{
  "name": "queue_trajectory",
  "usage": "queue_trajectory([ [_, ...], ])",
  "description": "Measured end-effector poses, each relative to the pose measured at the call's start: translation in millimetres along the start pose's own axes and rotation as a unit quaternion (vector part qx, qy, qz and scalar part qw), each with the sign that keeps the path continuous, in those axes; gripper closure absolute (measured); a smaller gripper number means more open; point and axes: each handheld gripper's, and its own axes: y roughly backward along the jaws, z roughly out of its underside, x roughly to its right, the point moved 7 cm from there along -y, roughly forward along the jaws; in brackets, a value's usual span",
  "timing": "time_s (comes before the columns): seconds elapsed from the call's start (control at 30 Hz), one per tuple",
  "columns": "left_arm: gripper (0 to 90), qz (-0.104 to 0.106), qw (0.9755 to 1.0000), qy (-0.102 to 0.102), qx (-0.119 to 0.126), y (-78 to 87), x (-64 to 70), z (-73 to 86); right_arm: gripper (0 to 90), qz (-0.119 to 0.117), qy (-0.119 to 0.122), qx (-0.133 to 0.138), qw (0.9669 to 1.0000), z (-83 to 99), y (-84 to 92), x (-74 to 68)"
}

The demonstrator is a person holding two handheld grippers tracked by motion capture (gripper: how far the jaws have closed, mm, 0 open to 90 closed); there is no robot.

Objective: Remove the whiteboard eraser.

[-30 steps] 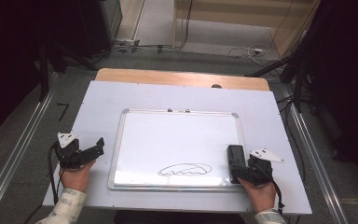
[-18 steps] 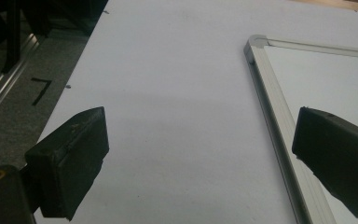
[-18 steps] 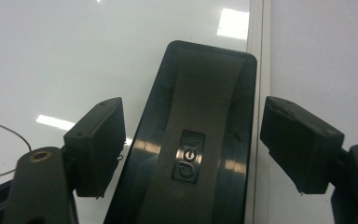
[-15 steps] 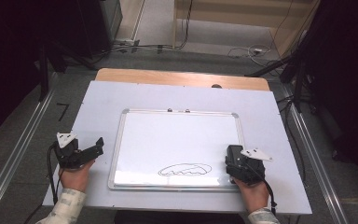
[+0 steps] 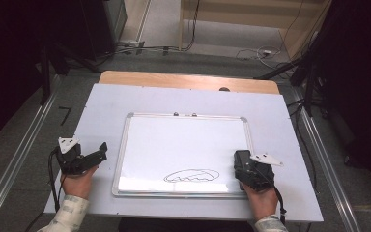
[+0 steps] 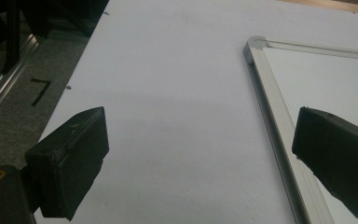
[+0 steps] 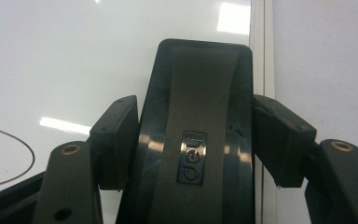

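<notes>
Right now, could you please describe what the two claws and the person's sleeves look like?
Both the left claw and the right claw are black, each topped by a grey three-cornered plate and trailing a black cable. The pads are blocky and black. The sleeves are light and patterned.

- Between my right gripper (image 7: 193,149) pads: black eraser (image 7: 198,116) has an embossed plate, upside down from here, reads like "deli".
- Left of my left gripper (image 6: 200,158) fingers: black "7" mark (image 6: 40,90) on the grey floor (image 6: 9,116) beside the table.
</notes>
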Motion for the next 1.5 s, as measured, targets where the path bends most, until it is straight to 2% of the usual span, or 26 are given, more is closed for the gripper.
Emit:
queue_trajectory([
  [0.13,4.1,0.000,1.0000,0.001,0.000,0.0,-0.3,0.0,33.5,0.019,0.006,0.003,0.9998,-0.2,1.3,-1.6],
  [0.27,4.1,0.000,1.0000,0.002,0.000,0.0,-0.4,-0.1,30.3,0.024,0.006,0.003,0.9997,0.0,1.5,-3.7],
  [0.33,4.1,0.001,1.0000,0.003,0.000,0.0,-0.4,-0.3,29.7,0.034,0.010,0.000,0.9994,0.9,0.6,-6.9],
  [0.43,4.1,0.001,1.0000,0.003,0.001,0.2,-0.4,-0.4,31.5,0.038,0.017,-0.005,0.9991,2.5,-2.0,-7.1],
  [0.47,4.1,0.001,1.0000,0.003,0.000,0.8,-0.7,-0.5,37.2,0.042,0.019,-0.004,0.9989,2.6,-2.4,-6.1],
  [0.5,4.1,0.001,1.0000,0.003,0.000,0.8,-0.7,-0.5,37.2,0.042,0.019,-0.004,0.9989,2.6,-2.4,-6.1],
  [0.83,4.1,0.001,1.0000,0.004,0.001,1.1,-1.0,-0.5,37.3,0.010,0.003,-0.011,0.9999,2.8,-4.0,-2.6],
  [0.87,4.1,0.002,1.0000,0.004,0.001,1.0,-1.0,-0.5,38.2,0.003,0.006,-0.013,0.9999,2.1,-3.7,-2.2],
  [1.1,4.1,0.002,1.0000,0.005,0.002,1.3,-0.9,-1.1,38.6,-0.003,0.014,-0.010,0.9998,1.0,-2.6,-2.8],
  [1.27,4.1,0.002,1.0000,0.005,0.000,0.8,-1.6,-0.5,38.6,-0.021,0.032,0.015,0.9992,-6.5,4.4,-14.5],
  [1.37,4.1,0.002,1.0000,0.004,0.001,0.5,-0.9,-0.6,38.6,-0.043,0.035,0.013,0.9984,-8.3,3.3,-22.3],
  [1.47,4.1,0.002,1.0000,0.003,0.002,0.3,0.1,-1.2,38.6,-0.055,0.052,0.004,0.9971,-7.7,-1.6,-35.4],
  [1.5,4.1,0.002,1.0000,0.003,0.002,0.3,0.1,-1.2,38.6,-0.055,0.052,0.004,0.9971,-7.7,-1.6,-35.4],
])
